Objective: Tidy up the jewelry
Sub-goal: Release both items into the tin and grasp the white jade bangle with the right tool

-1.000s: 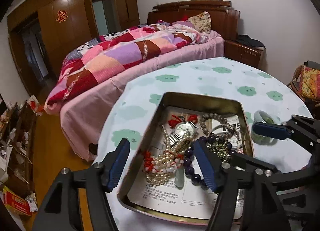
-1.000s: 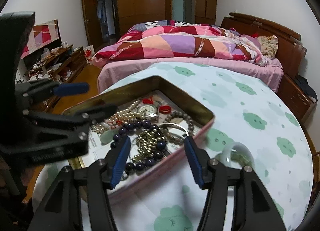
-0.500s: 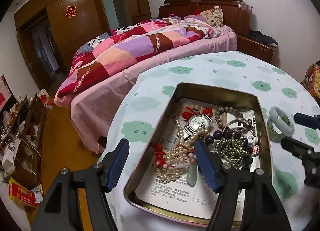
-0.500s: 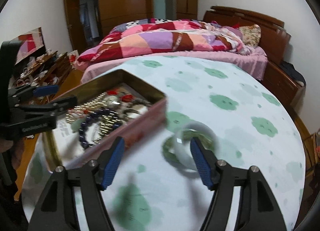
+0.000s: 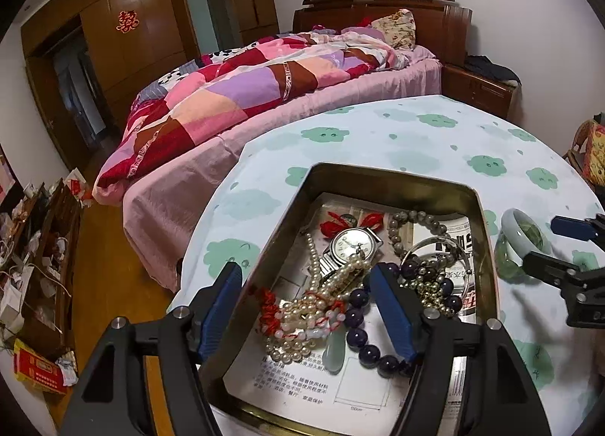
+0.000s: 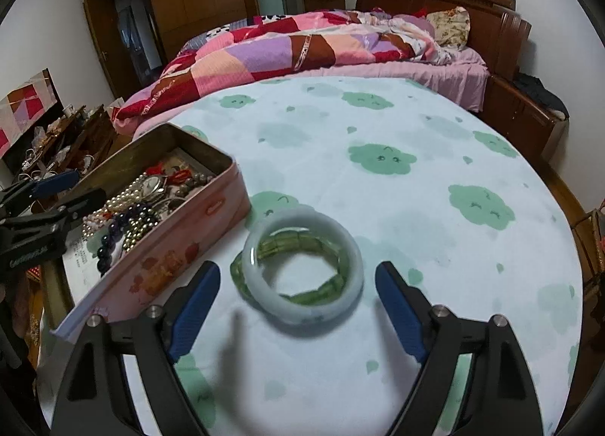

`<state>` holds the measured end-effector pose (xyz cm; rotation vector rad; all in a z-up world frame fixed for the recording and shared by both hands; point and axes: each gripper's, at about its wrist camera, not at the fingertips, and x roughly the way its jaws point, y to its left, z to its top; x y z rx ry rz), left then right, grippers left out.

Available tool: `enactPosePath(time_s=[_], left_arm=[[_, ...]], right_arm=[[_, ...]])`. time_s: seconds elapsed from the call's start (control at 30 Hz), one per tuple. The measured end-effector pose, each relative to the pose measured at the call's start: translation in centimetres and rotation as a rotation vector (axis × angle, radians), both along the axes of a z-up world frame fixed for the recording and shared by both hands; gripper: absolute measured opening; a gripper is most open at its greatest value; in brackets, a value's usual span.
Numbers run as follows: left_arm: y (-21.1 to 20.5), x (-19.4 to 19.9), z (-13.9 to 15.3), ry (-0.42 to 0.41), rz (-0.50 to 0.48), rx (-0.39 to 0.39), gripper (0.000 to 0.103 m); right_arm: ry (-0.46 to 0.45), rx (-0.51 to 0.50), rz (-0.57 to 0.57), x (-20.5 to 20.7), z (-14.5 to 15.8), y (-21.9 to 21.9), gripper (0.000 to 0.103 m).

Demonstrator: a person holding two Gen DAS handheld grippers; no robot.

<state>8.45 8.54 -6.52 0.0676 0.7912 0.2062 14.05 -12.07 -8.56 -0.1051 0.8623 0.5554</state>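
The table (image 6: 435, 247) carries everything. Left of the right gripper (image 6: 297, 307) sits the tin (image 6: 181, 247), its long side running away toward the bed, jewelry heaped inside. The left gripper (image 5: 306, 307) hangs spread over that heap, gripping nothing. Just ahead of the right gripper, jaws opening and untouched, the pale bangle (image 6: 302, 266) lies flat, hole upward, apparently over a green bracelet (image 6: 321, 286). Best straddle one rim squarely, then close gently.

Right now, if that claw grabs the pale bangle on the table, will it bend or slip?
The bangle looks like rigid polished stone: probably stiff, slippery, breakable if dropped. Being round, it might roll if tipped on edge.
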Motion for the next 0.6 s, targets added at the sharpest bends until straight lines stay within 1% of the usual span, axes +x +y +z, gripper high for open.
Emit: enactPosePath(time_s=[0.2, 0.27, 0.3, 0.4, 0.5, 0.6], left_arm=[[-0.7, 0.2, 0.1, 0.001, -0.021, 0.006, 0.071], [-1.0, 0.2, 0.3, -0.002, -0.03, 0.01, 0.071], [-1.2, 0.2, 0.4, -0.004, -0.035, 0.012, 0.071], [-1.9, 0.4, 0.6, -0.005, -0.051, 0.015, 0.071], [-3.2, 0.5, 0.9, -0.008, -0.083, 0.022, 0.071], [-4.8, 0.7, 1.1, -0.01, -0.123, 0.029, 0.071]], right_arm=[[0.063, 0.006, -0.003, 1.8, -1.1, 0.2, 0.086], [0.088, 0.029, 0.008, 2.0, -1.4, 0.1, 0.083], [0.085, 0.033, 0.004, 1.8, -1.3, -0.1, 0.076], [0.082, 0.032, -0.004, 1.5, -1.2, -0.4, 0.076], [0.047, 0.022, -0.018, 0.8, -0.8, -0.8, 0.076], [0.005, 0.028, -0.052, 0.2, 0.1, -2.1, 0.076]])
